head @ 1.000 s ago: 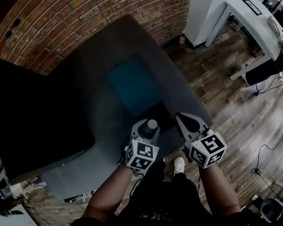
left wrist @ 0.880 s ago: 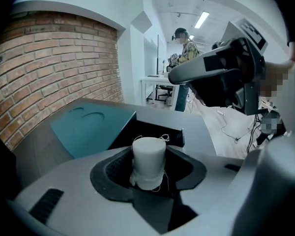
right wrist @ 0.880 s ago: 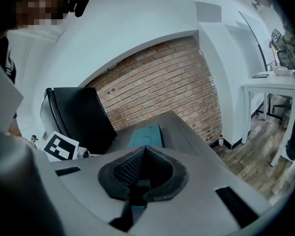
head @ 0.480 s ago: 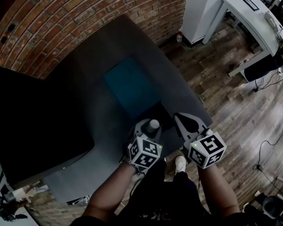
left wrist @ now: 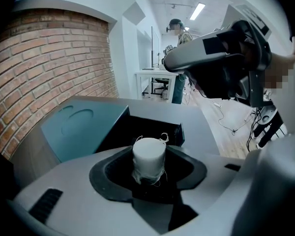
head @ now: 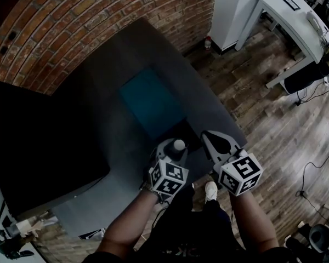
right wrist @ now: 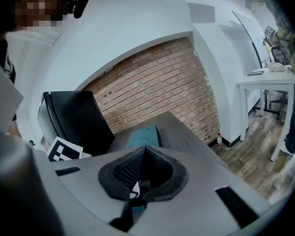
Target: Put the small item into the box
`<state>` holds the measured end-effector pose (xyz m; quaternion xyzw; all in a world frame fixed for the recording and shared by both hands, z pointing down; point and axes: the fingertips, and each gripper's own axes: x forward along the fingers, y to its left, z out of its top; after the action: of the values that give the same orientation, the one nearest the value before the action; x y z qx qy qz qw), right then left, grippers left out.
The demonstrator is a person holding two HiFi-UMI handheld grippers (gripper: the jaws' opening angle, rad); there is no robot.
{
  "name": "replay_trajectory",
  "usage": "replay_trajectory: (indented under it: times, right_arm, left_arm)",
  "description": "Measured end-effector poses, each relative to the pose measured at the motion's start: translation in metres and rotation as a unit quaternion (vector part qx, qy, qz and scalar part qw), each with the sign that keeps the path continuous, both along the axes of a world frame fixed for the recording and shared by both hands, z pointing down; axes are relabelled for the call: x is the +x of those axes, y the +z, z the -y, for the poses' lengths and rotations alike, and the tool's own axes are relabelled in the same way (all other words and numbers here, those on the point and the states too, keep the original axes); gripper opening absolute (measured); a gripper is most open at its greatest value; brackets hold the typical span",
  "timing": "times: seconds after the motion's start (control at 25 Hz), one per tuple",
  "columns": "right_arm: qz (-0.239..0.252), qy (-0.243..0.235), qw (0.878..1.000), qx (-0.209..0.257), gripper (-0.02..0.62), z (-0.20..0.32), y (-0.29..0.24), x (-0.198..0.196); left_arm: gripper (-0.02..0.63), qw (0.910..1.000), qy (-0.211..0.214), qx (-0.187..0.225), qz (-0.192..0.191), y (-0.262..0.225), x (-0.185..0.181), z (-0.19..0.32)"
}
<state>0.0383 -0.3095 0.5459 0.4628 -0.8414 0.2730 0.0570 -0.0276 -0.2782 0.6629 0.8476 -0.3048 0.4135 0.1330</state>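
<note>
One white cylinder (left wrist: pixel 149 155) clamped in left claw (left wrist: pixel 148 169), near the open dark box (left wrist: pixel 181 134) on worktop (left wrist: pixel 199 116); right claw (right wrist: pixel 144 151) closed, pads together.

Head view looks steeply down; close gripper views face the shared box (head: pixel 151 100).

No readable words or numbers anywhere. Only black-and-white square patterns: on the cubes of the left gripper (head: pixel 174 146) and right gripper (head: pixel 213 137), and on a card (right wrist: pixel 65 150) at lower left.
</note>
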Motion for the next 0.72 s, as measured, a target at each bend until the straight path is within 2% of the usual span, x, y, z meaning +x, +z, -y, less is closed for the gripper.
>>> replay_trajectory:
  times: [0.36, 0.72]
  right_arm:
    - [0.006, -0.002, 1.0, 0.004, 0.018, -0.003, -0.004, 0.0]
    - [0.007, -0.009, 1.0, 0.015, 0.018, -0.009, -0.016, 0.003]
  left_arm:
    - [0.238, 0.9997, -0.008, 0.014, -0.02, -0.011, 0.003, 0.001]
    - [0.239, 0.9986, -0.024, 0.034, -0.032, -0.03, 0.004, -0.001]
